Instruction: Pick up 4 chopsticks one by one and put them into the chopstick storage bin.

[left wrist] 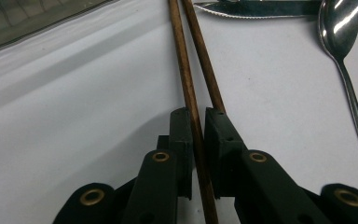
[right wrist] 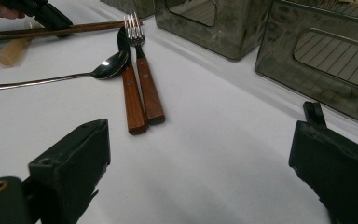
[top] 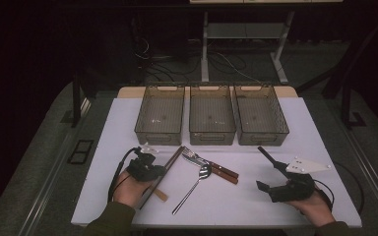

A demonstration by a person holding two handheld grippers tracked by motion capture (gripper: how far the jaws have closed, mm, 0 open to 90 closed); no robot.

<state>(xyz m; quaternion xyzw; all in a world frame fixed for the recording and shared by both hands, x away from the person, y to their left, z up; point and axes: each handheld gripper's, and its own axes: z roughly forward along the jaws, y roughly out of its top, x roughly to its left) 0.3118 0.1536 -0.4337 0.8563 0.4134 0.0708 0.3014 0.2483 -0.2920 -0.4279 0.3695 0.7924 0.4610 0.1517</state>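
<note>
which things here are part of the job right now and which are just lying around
In the job:
- chopsticks, one clamped between the left gripper's jaws, the other lying alongside
- left gripper, shut on that chopstick

Lying about:
- spoon
- fork and knife, side by side
- three bins at the back
- right gripper, open over bare table

The left gripper (top: 160, 171) is held low over the table in the left hand (top: 130, 189), its 2 jaws closed tight. The right gripper (top: 262, 167) is held in the right hand (top: 315, 206), its 2 jaws spread wide apart.
</note>
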